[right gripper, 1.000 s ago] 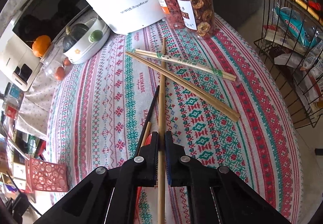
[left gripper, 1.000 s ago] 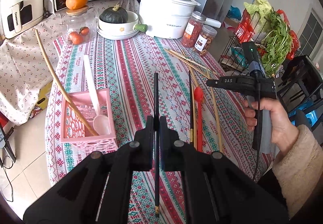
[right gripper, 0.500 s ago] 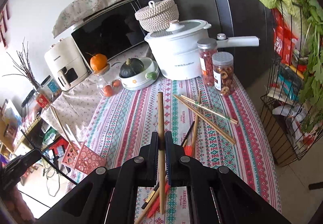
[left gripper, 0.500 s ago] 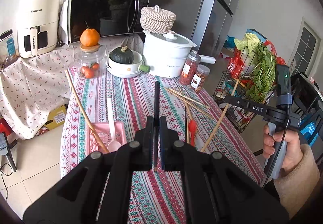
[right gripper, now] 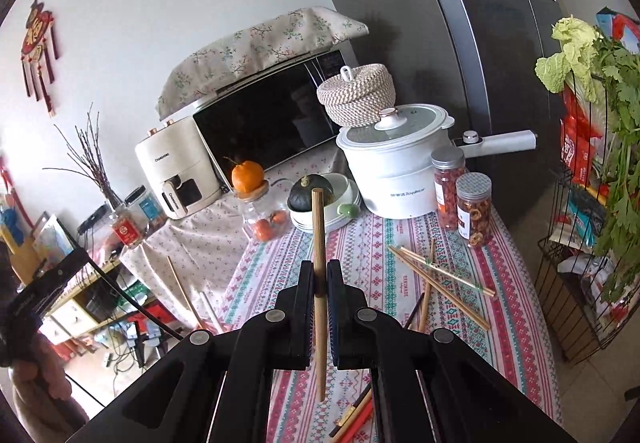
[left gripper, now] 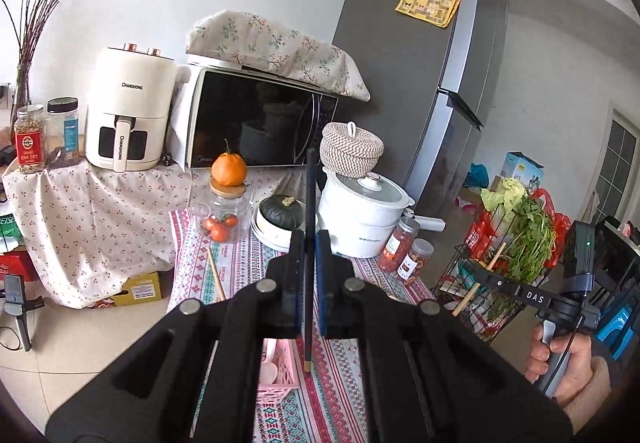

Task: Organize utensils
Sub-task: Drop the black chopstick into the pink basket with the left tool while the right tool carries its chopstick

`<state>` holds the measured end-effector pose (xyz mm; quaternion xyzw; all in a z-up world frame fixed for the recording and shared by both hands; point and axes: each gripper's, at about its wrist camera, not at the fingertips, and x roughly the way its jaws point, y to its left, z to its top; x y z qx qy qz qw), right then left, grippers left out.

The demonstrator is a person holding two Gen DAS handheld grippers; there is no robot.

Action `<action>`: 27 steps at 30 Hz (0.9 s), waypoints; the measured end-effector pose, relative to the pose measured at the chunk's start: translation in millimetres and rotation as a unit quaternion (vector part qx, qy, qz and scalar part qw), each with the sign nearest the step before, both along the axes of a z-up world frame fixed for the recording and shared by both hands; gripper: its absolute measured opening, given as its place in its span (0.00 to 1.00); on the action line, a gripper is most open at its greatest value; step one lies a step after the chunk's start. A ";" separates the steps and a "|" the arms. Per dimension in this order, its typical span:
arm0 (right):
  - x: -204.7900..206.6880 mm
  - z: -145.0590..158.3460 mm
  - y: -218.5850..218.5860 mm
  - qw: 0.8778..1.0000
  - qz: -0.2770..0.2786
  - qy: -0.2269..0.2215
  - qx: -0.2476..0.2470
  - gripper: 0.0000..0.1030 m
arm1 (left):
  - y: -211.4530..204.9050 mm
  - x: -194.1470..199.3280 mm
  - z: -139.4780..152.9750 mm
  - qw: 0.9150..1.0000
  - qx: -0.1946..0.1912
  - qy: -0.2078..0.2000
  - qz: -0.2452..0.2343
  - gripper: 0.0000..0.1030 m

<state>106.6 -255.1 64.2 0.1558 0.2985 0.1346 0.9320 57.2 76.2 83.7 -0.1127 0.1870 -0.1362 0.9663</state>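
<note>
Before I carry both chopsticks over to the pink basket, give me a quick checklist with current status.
1. Left gripper shut on the black chopstick: ok.
2. Right gripper shut on the wooden chopstick: ok.
3. Both sticks lifted clear of the tablecloth: ok.
4. Pink basket in view below the left gripper: ok, mostly hidden.
5. Free room inside the basket: cannot tell; a white spoon lies there.
6. Loose chopsticks left on the table: not ok.

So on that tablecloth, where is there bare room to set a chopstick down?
The middle strip of the tablecloth is bare, bordered by the stacked bowls behind and the loose bamboo chopsticks on its right. It is crowded along the back, around the white pot, spice jars and tomato jar.
</note>
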 end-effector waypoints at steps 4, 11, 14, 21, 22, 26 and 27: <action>1.6 -0.5 7.1 1.000 0.007 0.001 0.002 0.06 | 7.4 3.2 -2.9 1.000 0.011 0.002 0.020 0.06; 3.4 -2.4 22.0 1.000 0.022 0.000 0.002 0.06 | 10.9 29.8 -36.2 0.997 0.030 0.068 0.031 0.06; 2.4 -1.2 31.2 1.000 0.030 -0.004 0.000 0.06 | 11.1 40.8 -52.4 0.994 0.035 0.100 0.033 0.06; -1.1 8.1 55.2 0.998 0.052 -0.023 -0.001 0.06 | 9.4 53.0 -70.4 0.989 0.048 0.136 0.026 0.14; -2.1 10.5 59.1 0.998 0.056 -0.027 0.001 0.06 | 10.4 53.0 -70.5 0.989 0.048 0.140 0.028 0.22; -1.7 22.1 75.7 0.997 0.068 -0.040 0.006 0.06 | 17.9 50.4 -69.2 0.987 0.029 0.153 0.026 0.45; -1.2 24.9 80.0 0.996 0.072 -0.043 0.008 0.06 | 19.2 49.9 -69.1 0.987 0.028 0.156 0.025 0.46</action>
